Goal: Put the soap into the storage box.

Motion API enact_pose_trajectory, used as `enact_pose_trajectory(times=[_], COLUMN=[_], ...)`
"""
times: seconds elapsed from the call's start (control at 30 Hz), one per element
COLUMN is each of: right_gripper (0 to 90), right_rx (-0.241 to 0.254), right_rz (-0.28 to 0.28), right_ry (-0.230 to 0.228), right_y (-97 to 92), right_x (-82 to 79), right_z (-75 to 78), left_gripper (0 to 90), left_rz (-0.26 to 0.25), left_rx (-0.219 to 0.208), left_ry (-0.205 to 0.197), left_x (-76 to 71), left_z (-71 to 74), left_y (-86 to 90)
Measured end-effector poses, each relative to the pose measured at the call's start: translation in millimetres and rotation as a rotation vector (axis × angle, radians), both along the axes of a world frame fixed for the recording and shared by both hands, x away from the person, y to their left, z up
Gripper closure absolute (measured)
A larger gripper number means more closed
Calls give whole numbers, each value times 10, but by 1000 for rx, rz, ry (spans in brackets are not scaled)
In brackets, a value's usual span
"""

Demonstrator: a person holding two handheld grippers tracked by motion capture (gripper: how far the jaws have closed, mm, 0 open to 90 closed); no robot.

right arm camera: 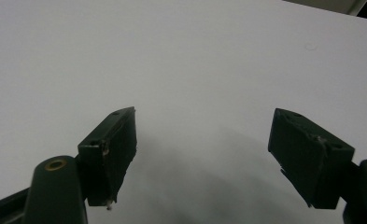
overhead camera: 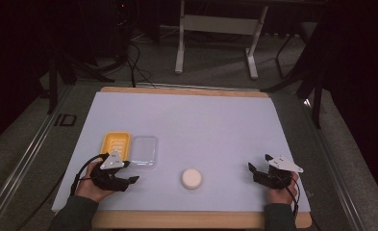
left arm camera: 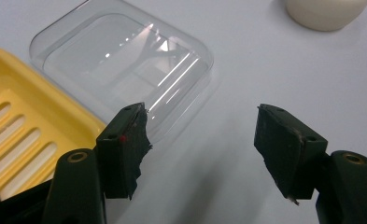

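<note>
In the left gripper view, the yellow tray is cut off by the left edge and partly hidden behind one jaw. The white puck is cut by the top edge. Clear lid: near corner hidden behind that jaw.

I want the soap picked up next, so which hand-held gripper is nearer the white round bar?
Left. The left hand-held gripper sits just left of the white round bar; the right hand-held gripper is farther off on its right side.
</note>
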State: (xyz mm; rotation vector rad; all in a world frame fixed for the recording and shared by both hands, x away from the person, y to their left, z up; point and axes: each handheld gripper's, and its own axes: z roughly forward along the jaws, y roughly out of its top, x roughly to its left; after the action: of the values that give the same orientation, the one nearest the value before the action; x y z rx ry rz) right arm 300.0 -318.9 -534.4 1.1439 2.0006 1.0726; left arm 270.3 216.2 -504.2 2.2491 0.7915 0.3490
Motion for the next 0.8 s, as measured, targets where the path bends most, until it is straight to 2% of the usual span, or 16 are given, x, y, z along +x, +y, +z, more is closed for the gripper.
enact_pose_trajectory(times=[0.43,0.8], right_gripper=[230,230], right_rx=[-2,4], right_rz=[2,1], right_ry=[-1,-9], right_y=[2,-5], right_x=[0,-7], right_z=[0,1], left_gripper=[324,308], left_rz=[-42,-68], left_rx=[7,8], left_ry=[-8,-7], left_x=[58,91], left_z=[88,98], left_y=[-139,-240])
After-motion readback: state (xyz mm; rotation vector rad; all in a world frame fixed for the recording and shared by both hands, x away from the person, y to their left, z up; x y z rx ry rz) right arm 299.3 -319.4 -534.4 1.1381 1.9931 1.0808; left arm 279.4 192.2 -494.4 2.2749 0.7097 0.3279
